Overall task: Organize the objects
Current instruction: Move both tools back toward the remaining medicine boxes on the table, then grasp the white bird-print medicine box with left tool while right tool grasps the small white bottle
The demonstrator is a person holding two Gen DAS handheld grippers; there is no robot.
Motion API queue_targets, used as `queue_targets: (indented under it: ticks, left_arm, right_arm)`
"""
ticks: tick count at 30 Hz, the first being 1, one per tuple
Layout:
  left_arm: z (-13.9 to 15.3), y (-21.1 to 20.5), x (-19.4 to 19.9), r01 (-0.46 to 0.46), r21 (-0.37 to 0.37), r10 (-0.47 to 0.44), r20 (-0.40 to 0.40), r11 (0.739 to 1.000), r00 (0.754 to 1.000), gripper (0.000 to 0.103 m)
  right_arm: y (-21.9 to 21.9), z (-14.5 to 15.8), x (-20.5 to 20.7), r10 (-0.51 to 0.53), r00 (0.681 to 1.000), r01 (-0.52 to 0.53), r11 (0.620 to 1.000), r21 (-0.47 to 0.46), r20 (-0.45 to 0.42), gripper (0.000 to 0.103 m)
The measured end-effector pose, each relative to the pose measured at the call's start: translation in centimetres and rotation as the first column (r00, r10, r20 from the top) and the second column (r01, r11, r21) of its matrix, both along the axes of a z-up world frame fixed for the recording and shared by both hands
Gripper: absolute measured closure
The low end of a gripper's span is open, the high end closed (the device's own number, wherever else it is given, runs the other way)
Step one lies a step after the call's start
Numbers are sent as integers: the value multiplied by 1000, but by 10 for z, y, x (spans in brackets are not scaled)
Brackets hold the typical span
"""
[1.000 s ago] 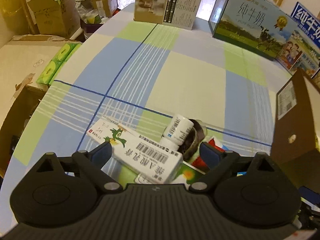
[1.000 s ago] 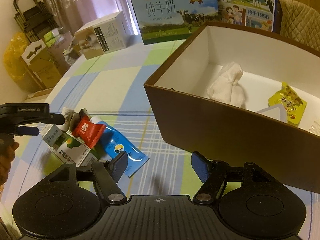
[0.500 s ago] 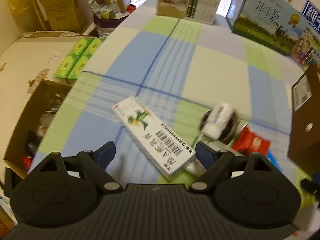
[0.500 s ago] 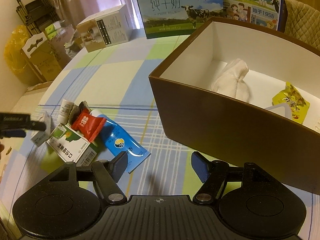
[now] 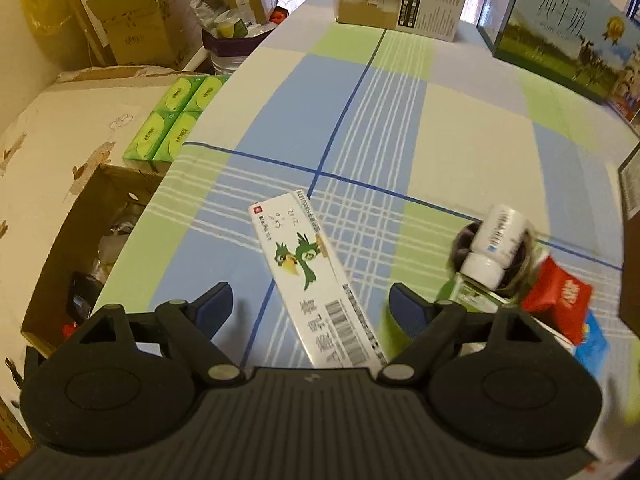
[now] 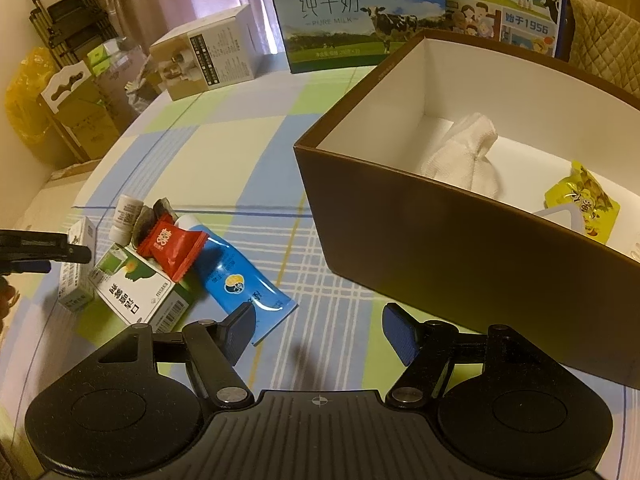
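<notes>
A checked blue-and-green tablecloth (image 5: pixel 400 120) fills the frame. At lower centre, the long white cardboard carton with a green bird (image 5: pixel 316 280) lies between the spread left gripper (image 5: pixel 310 308); light, stiff, best pinched across its narrow sides. The right gripper (image 6: pixel 318 330) is spread, empty.

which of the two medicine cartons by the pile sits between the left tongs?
The long white carton with the green bird, lying flat between the open left tongs. The other, the green-and-white carton, lies under the red packet.
</notes>
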State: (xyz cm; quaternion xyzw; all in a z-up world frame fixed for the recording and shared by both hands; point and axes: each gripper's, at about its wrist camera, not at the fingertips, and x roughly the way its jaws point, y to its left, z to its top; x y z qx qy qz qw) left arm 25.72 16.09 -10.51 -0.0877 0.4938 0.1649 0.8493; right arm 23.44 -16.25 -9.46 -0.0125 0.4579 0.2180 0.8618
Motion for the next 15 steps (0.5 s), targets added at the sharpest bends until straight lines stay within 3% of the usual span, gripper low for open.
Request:
queue_targets:
  ticks: [5,6,7,10,15]
  left_arm:
    - [-10,5,3,22,6,-22,-17,1000,1000,49]
    - [-11,5,1,35,3,-35,-21,999,999,62]
    - [-11,5,-2,53,4,-53,-34,999,998,65]
    - [-9,5,-9,72,24,-71,-53,997,996,65]
    - [-5,4,-4,88,30,-88,-6,996,996,59]
  right_arm:
    - [0,0,1,0,1000,0,1000,-1,-2,36]
    - [1,0,1,1,1000,-1,1000,-2,-2,36]
    - [1,0,1,2,1000,-2,1000,-3,-2,36]
    - [3,-1,1,5,1000,-5,1000,-5,-2,36]
    - [10,-2,-1,22,1000,-22,1000,-1,2,36]
